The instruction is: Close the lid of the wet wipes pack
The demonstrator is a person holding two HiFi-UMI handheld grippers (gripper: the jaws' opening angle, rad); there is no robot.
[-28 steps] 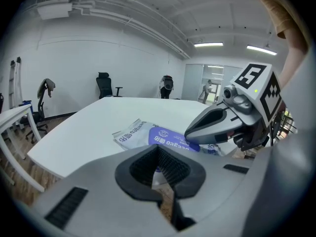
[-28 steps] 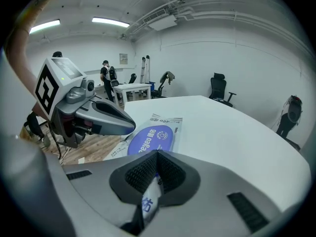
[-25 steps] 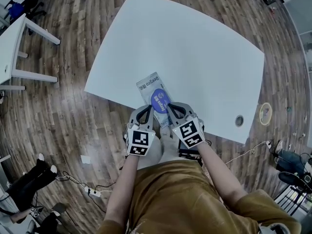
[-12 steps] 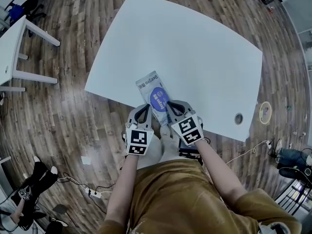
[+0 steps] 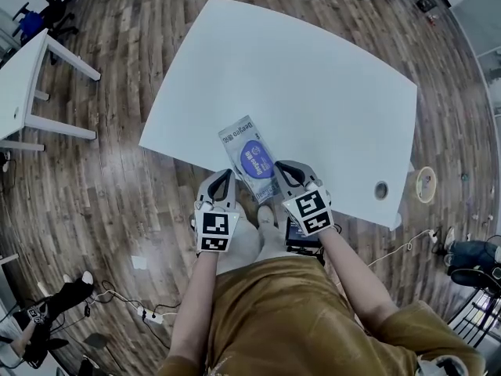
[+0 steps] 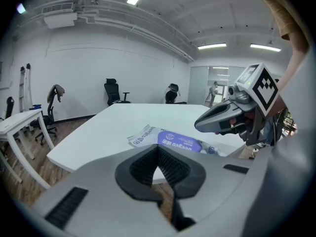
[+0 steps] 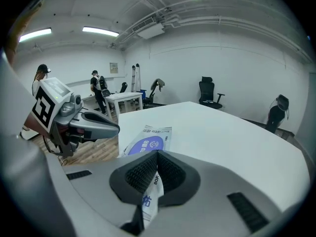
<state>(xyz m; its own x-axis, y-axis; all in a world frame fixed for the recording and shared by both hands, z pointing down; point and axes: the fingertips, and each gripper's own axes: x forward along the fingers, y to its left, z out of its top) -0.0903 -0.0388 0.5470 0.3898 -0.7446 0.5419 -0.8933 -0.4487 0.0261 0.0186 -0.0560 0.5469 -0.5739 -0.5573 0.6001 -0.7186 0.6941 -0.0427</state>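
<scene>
Item: soft silver-white plastic wet wipes pack (image 5: 244, 149) with a blue oval lid (image 5: 257, 160) on its upper face. Location: flat on the white rectangular tabletop (image 5: 313, 84), close to the near edge in front of the person, lengthwise away from them, its near end reaching that edge. Lid: lies level with the pack face in the head view and both gripper views, with no raised flap visible; whether it is sealed all round cannot be told. Right hand-held gripper (image 7: 157, 158): clenched on the thin printed film at the pack's near end, which shows pinched between its ribbed pads. Left hand-held gripper (image 6: 159, 154): jaws pressed together with nothing between them, held just beside the pack on its left and below the tabletop edge, not touching it. Step in hand, as judged: the lid appears already laid down, with the right gripper steadying the pack. Next move, as judged: either a firm press along the lid's rim with the empty left gripper to confirm the seal, or release of the pinched film without dragging the pack off the edge.
</scene>
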